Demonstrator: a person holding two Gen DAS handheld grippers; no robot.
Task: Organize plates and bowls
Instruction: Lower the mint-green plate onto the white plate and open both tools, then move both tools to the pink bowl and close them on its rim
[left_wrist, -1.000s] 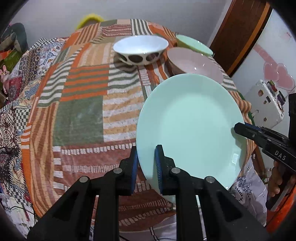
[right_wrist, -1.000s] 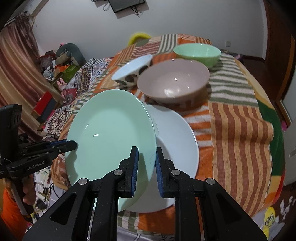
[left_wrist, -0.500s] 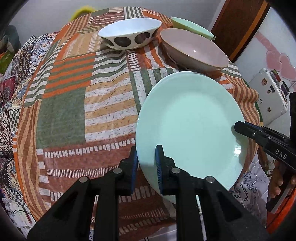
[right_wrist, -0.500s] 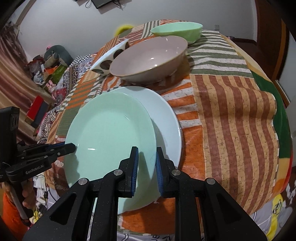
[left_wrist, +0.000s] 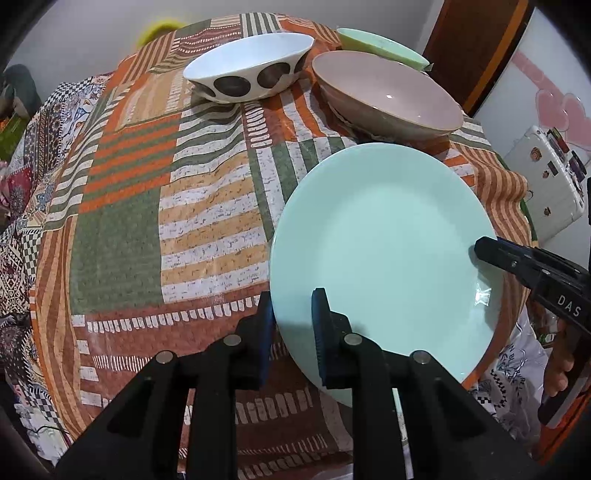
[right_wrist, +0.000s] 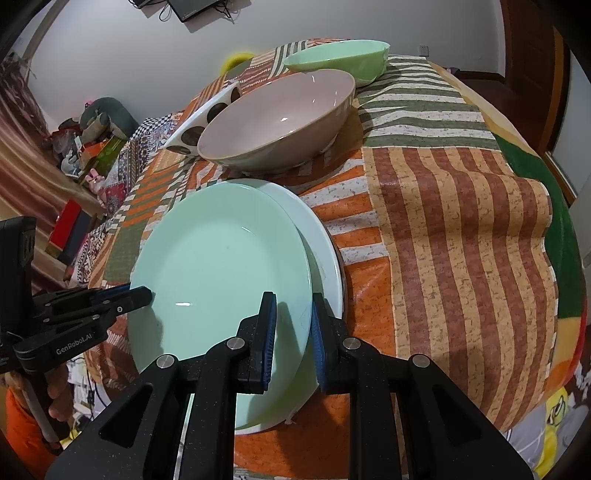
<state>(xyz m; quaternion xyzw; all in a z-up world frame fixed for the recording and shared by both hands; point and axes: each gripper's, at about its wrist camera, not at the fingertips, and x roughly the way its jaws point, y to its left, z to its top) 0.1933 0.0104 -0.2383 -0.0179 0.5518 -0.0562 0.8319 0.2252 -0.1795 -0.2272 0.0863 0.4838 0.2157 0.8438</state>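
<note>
With both grippers (left_wrist: 291, 328) (right_wrist: 291, 332) clamping the mint-green plate (right_wrist: 221, 280), I'm lowering it onto the white plate (right_wrist: 325, 254) at the table's near edge; next, release.

plate: green plate (right_wrist: 221, 280) lowered closer over white plate (right_wrist: 325, 254) | overlap: white plate now mostly covered

Left gripper (left_wrist: 291, 332), right gripper (right_wrist: 291, 332): fingers clamped, both angled steeply down.
</note>
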